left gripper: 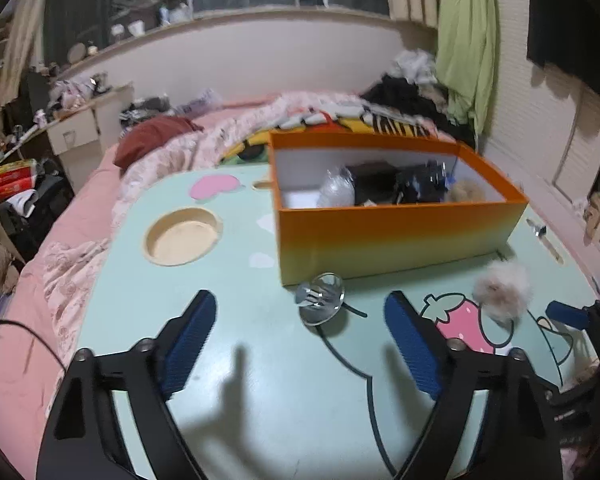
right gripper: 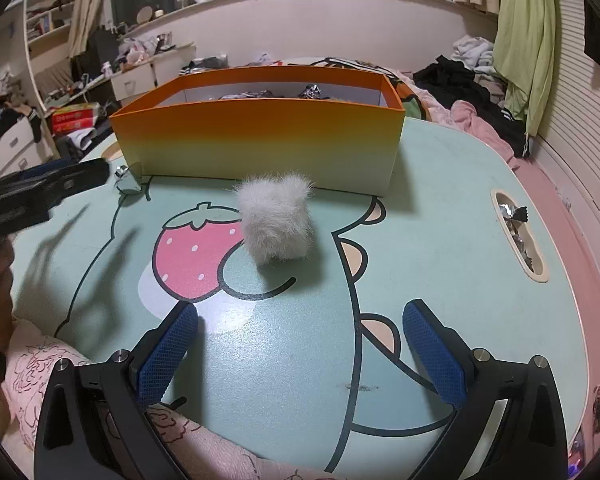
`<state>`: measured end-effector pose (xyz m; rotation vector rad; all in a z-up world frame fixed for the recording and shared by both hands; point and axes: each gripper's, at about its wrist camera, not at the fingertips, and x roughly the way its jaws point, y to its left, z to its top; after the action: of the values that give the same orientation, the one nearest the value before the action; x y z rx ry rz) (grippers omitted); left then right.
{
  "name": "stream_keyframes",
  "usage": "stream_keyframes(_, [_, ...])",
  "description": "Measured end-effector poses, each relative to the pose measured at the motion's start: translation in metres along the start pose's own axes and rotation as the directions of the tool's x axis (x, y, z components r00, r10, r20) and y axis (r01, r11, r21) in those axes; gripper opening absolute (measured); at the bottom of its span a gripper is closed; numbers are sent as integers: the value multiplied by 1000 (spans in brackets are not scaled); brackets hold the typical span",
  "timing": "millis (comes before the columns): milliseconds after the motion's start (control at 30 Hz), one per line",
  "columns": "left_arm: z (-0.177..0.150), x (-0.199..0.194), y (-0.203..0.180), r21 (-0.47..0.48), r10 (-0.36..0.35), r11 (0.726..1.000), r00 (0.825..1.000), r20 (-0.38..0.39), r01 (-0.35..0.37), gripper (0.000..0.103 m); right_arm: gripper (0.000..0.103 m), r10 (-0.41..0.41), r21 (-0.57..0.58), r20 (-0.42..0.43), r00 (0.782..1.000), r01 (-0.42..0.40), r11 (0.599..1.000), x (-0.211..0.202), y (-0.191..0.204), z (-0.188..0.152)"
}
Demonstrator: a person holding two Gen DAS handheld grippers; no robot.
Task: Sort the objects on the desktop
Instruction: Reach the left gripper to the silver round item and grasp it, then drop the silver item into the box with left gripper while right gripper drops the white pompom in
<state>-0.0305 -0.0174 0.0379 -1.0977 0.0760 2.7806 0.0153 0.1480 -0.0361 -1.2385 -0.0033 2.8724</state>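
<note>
The fluffy pompom (right gripper: 275,219) is located mid-desk, directly ahead of the right tool (right gripper: 300,344), which is held wide and empty; the orange box (right gripper: 260,142) is beyond.

The left wrist view looked down over the pale green cartoon-printed lap table (left gripper: 236,360) toward the orange cardboard box (left gripper: 396,236) and window. The right wrist view faced likewise, nearer the white fluffy pompom (right gripper: 276,220); both shared box, pompom, table.
</note>
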Motion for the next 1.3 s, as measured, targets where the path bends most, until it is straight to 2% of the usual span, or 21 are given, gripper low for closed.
stream_keyframes(67, [3, 18, -9, 35, -2, 999, 998, -65, 4, 67, 103, 6, 6, 6, 1000, -6, 1000, 4, -3, -1])
stream_keyframes(100, [2, 23, -11, 44, 2, 999, 997, -82, 2, 52, 103, 15, 13, 12, 1000, -16, 1000, 6, -6, -3])
stream_keyframes(133, [-1, 30, -14, 47, 9, 999, 994, -107, -4, 31, 103, 33, 23, 21, 999, -34, 999, 5, -9, -4])
stream_keyframes(167, [-3, 30, -13, 43, 6, 999, 994, -111, -1, 31, 102, 69, 47, 41, 997, -71, 996, 8, -16, -6])
stream_keyframes(300, [-10, -1, -13, 52, -38, 998, 999, 11, 37, 31, 102, 133, 141, 100, 986, -146, 979, 6, -41, -9])
stream_keyframes(367, [-16, -20, -15, 71, -70, 995, 996, 55, 66, 31, 102, 132, 167, 108, 985, -149, 975, 6, -46, -6])
stream_keyframes(433, [-22, -28, -19, 93, -97, 991, 994, 57, 91, 31, 102, 121, 174, 113, 986, -139, 975, 7, -47, 0])
stream_keyframes(600, [-27, -36, -37, 146, -126, 982, 991, 54, 117, 31, 99, 75, 97, 132, 988, -88, 991, 12, -31, 30])
stream_keyframes(633, [-27, -37, -40, 148, -133, 981, 990, 55, 123, 31, 93, 63, 79, 112, 992, -73, 994, 18, -26, 35])
stream_keyframes(667, [-28, -37, -43, 149, -140, 980, 989, 52, 131, 31, 80, 63, 74, 79, 995, -69, 995, 21, -20, 39])
stream_keyframes(700, [-29, -34, -44, 151, -142, 980, 989, 47, 133, 31, 72, 73, 78, 48, 996, -77, 994, 16, -17, 36])
stream_keyframes(733, [-30, -31, -44, 152, -141, 979, 989, 44, 133, 31, 38, 97, 87, 9, 995, -97, 991, 14, -15, 33])
stream_keyframes(767, [-30, -27, -43, 152, -138, 980, 990, 38, 131, 31, 23, 113, 90, 25, 993, -115, 989, 16, -16, 27])
stream_keyframes(833, [-32, -23, -44, 148, -138, 980, 990, 29, 132, 31, 20, 145, 100, 60, 988, -150, 984, 6, -20, 21])
stream_keyframes(900, [-31, -24, -44, 144, -141, 980, 989, 34, 135, 31, 20, 137, 98, 122, 983, -149, 984, -8, -23, 19])
stream_keyframes(1033, [-18, -38, -43, 108, -176, 980, 982, 73, 168, 31, 20, 140, 84, 184, 973, -158, 984, -28, -18, 33])
stream_keyframes(1167, [21, -50, -46, 93, -186, 980, 972, 142, 174, 31, 20, 109, 74, 245, 963, -131, 989, -38, -18, 80])
stream_keyframes(1300, [73, -42, -34, 6, -185, 982, 967, 177, 187, 31, 20, 68, 86, 280, 958, -95, 992, -39, -14, 130])
